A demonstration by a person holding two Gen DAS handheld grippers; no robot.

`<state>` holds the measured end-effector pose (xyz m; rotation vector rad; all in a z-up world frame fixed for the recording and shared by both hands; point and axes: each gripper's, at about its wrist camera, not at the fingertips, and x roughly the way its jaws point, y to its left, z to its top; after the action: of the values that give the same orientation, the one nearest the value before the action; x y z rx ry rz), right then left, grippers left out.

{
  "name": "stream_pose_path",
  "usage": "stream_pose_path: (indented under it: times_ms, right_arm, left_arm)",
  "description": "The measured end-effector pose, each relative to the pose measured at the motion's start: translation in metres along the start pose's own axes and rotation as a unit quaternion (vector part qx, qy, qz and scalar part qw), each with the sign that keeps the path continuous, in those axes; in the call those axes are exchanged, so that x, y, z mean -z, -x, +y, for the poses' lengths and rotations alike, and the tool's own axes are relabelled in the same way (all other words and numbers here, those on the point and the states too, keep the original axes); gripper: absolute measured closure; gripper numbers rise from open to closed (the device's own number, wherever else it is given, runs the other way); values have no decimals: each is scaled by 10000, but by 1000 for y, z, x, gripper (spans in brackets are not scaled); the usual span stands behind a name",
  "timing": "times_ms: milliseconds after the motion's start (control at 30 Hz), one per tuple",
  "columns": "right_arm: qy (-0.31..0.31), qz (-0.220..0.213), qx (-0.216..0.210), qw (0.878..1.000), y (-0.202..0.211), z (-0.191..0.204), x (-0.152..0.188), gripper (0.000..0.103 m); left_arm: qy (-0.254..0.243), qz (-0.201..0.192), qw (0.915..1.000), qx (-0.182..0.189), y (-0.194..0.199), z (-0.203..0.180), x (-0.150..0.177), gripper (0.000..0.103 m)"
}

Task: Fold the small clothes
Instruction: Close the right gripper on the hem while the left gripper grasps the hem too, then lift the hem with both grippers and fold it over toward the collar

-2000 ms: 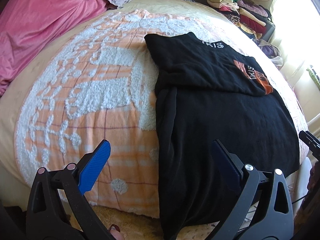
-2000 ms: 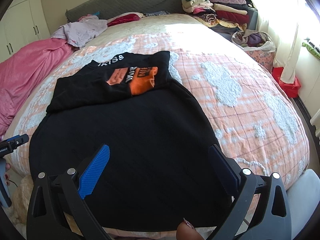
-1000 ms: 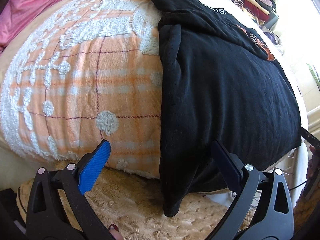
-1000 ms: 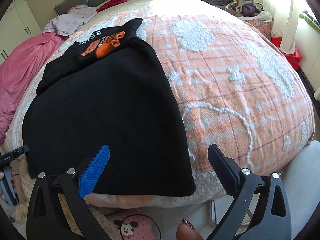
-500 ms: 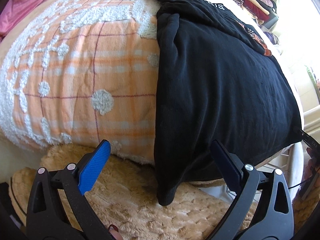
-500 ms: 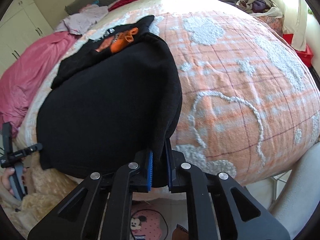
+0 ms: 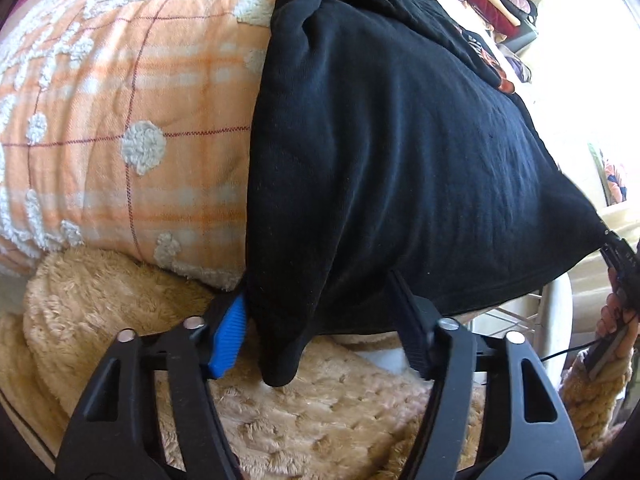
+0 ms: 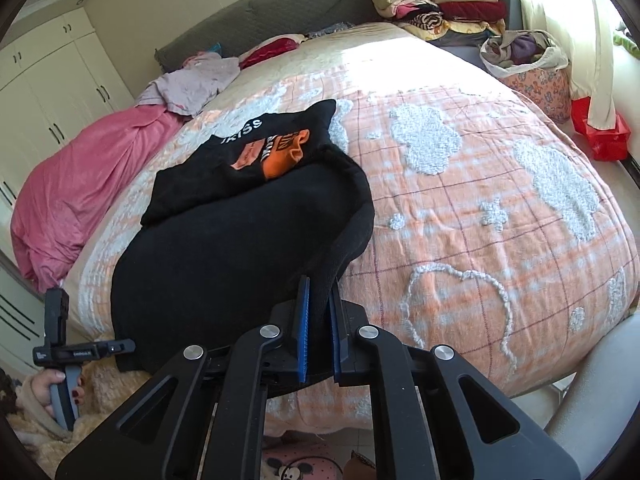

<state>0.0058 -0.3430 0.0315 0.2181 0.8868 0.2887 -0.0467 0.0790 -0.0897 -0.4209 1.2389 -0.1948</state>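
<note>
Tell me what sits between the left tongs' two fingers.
The left wrist view shows the black shirt's hanging corner between the left tongs' fingers, which have just been closing.

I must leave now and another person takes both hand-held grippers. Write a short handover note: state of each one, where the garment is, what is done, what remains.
Right hand-held gripper: shut on the near right corner of the black garment, lifting it slightly.
Left hand-held gripper: jaws have just been closing around the near left corner, which hangs between them; pads not yet pressing on both sides.
Garment: spread on the orange checked bedspread, hem over the near edge of the bed.
Done: top part with the orange print is folded back.
Left: finish the left grip, then probably carry the hem up and over.
</note>
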Motion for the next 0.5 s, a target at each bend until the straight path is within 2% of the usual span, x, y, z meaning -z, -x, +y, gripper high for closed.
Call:
stream_pose_path:
  times_ms: [33,67,133,233,500]
  right_arm:
    - [-7,7,15,10000,0,0,0,95]
    - [-5,20,29,10000,-2,0,-1,95]
    - [19,51,71,10000,-4,1,-1,95]
    - [17,83,122,9999,-7,1,0,95]
    - [-114,138,241,9995,-7,-3,1,96]
  left_arm:
    - [48,-5,10000,35,1,1,-1,67]
    - [83,-12,10000,-6,2,4,0,71]
    - [123,-5,9999,28,4,8,1,87]
    - [140,-111,9997,181,15,10,2,100]
    - [-35,-594,9969,510,58,5,-4,100]
